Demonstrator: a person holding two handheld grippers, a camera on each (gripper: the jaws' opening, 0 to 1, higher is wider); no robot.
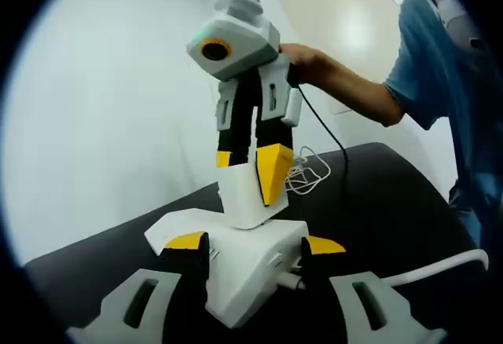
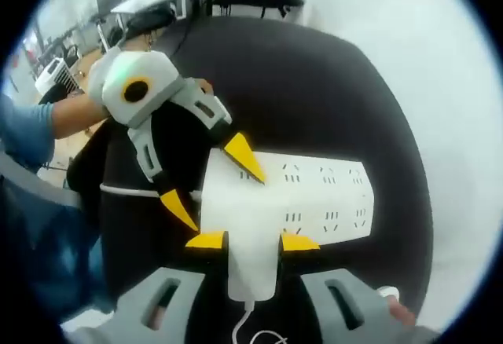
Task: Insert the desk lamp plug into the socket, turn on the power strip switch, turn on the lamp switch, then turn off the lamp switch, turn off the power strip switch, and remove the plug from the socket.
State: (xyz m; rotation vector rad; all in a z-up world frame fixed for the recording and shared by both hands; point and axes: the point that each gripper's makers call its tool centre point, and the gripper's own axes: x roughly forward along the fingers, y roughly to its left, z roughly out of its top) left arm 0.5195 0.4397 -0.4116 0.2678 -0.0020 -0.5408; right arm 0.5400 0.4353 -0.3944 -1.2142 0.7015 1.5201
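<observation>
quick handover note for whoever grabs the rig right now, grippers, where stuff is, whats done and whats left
Left hand-held gripper: jaws closed around one end of the white power strip, steadying it on the black table.
Right hand-held gripper: shut on the white plug adapter, which sits upright on the power strip; whether it is fully seated cannot be told.
The adapter's thin white cord lies coiled on the table. The lamp and the strip's switch cannot be made out.
Done: cannot be judged, either the plug just went in or it is about to come out.
Left: confirm the switch states before moving on.
</observation>
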